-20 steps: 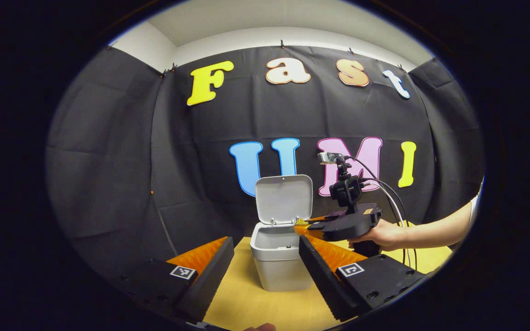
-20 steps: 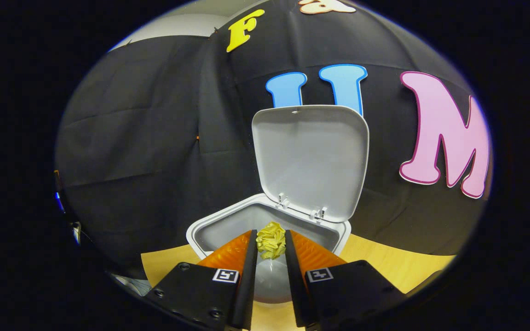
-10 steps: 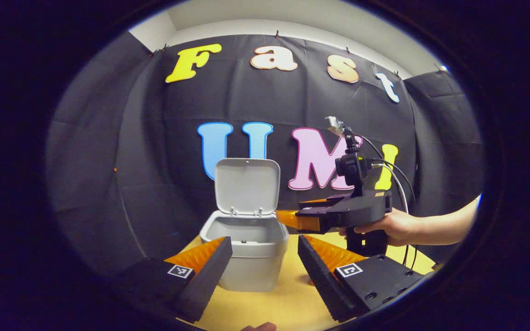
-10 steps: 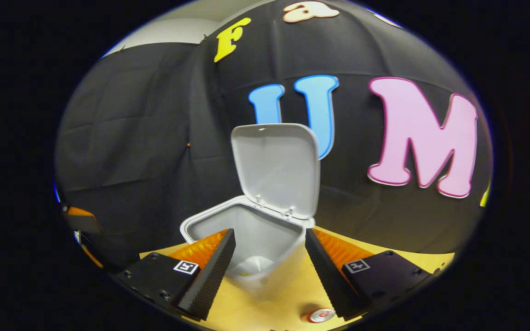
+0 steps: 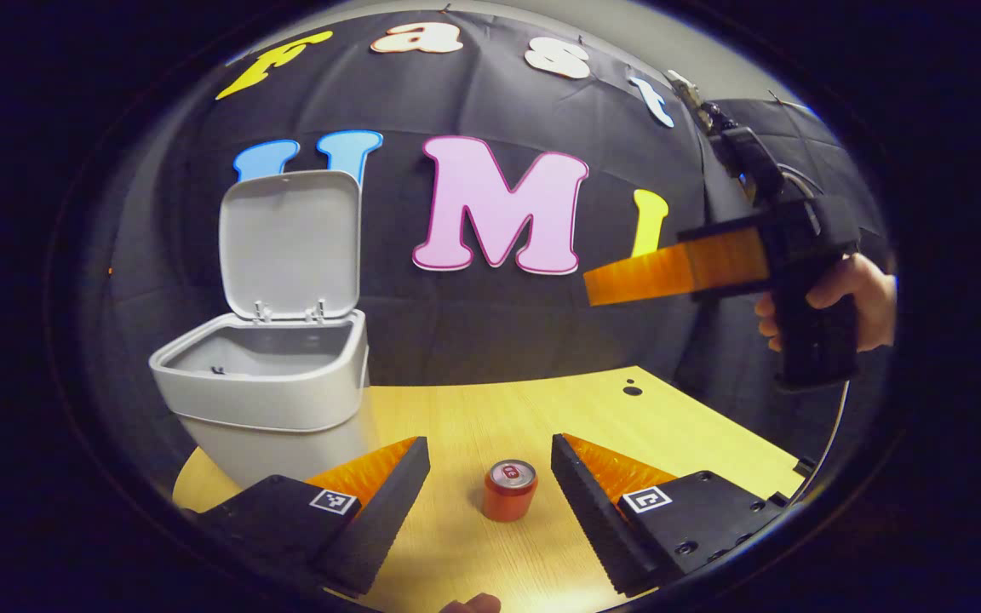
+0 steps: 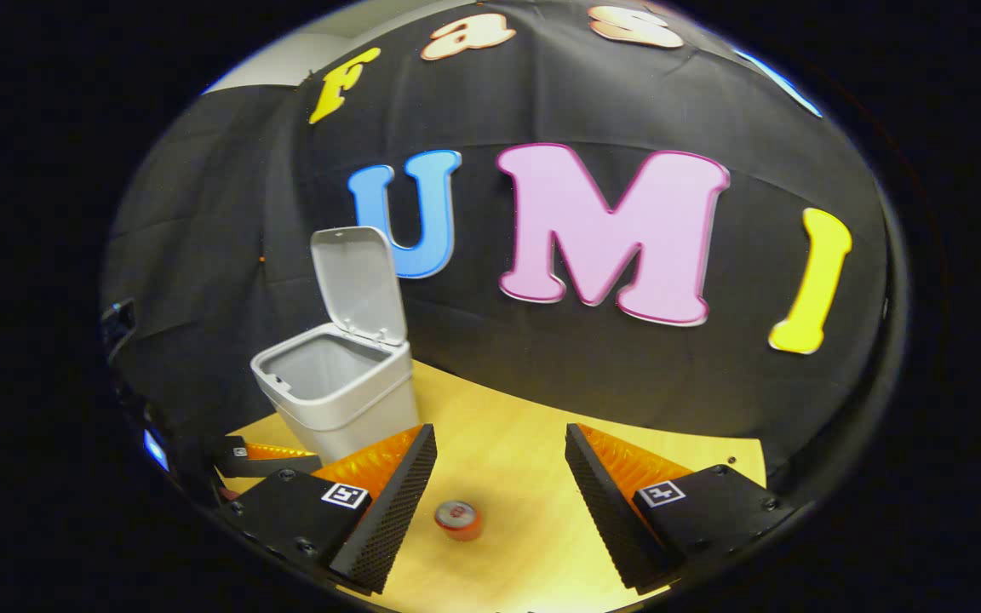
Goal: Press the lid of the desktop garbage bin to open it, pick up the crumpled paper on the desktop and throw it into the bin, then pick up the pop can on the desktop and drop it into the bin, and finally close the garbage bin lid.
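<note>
My left gripper [image 5: 490, 464] hangs spread wide over the pale wooden desktop [image 5: 533, 409], with the short red aluminium pop can [image 5: 509, 490] standing upright between its two fingers, touched by neither. To the left and farther back sits the grey plastic desktop garbage bin [image 5: 273, 400], its square hinged lid [image 5: 290, 243] tipped up and back against the booth wall, the mouth wide open. I cannot see into the bottom of the bin from here, and no crumpled paper lies on the desktop, so I judge the paper step done and the can step now in hand.

My right gripper [image 6: 499, 464] is released too, fingers well apart and gripping nothing; in the left gripper view it is raised at the far right [image 5: 627, 281], my hand [image 5: 848, 298] wrapped round its handle. From its own view the can [image 6: 458, 519] stands on the wood below and between its fingers, the open bin [image 6: 337, 392] to the left.

The next move, as I read it, is to lower around the can's body, clench on its sides, lift it clear, carry it left over the bin's open mouth and let go. The lid waits for last.
</note>
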Tool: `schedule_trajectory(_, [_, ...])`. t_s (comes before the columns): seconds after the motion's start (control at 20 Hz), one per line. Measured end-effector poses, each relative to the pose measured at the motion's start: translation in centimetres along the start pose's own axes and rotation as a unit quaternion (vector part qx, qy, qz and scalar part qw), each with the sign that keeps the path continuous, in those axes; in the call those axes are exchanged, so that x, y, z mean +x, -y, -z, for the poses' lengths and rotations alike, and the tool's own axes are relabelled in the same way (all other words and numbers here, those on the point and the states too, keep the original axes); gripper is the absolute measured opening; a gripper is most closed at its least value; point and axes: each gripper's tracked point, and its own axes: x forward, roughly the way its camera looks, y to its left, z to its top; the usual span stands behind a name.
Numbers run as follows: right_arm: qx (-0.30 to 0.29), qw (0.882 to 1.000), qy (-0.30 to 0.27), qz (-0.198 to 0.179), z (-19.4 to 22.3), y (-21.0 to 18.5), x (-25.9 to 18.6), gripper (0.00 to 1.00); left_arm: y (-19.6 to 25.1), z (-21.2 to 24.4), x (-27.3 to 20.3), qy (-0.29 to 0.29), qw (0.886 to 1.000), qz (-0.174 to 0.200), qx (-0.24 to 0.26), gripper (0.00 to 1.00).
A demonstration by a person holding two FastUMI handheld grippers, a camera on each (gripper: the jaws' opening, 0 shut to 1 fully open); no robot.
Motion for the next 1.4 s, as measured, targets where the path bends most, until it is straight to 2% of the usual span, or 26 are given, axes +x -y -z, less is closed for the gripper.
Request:
schedule_trajectory(0.3, [0.027,0.997,-0.033,0.062,3.5,5.9,-3.2,0.98,2.1,5.6,7.5,-0.049,0.999,0.017,-0.003,0.98])
schedule_trajectory(0.5, [0.028,0.995,-0.042,0.081,4.5,8.0,-4.4,0.98,1.4,8.2,10.7,-0.075,0.997,-0.002,-0.009,0.98])
schedule_trajectory(0.85, [0.035,0.994,-0.056,0.088,5.9,8.9,-4.2,0.98,1.3,13.8,13.9,-0.138,0.99,-0.002,0.013,0.98])
schedule_trajectory(0.9, [0.033,0.994,-0.059,0.087,6.2,9.0,-4.3,0.98,1.2,13.9,14.2,-0.14,0.99,-0.003,0.015,0.98])
schedule_trajectory(1.0, [0.03,0.994,-0.06,0.085,6.3,8.9,-4.3,0.98,1.4,13.6,14.0,-0.142,0.99,0.001,0.022,0.88])
schedule_trajectory(1.15, [0.032,0.995,-0.056,0.082,6.1,8.6,-4.0,0.98,1.1,11.6,13.4,-0.128,0.991,-0.003,0.027,0.86])
schedule_trajectory(1.4, [0.033,0.995,-0.042,0.082,5.5,7.8,-4.2,0.98,1.0,3.6,10.4,-0.086,0.996,0.003,0.002,0.86])
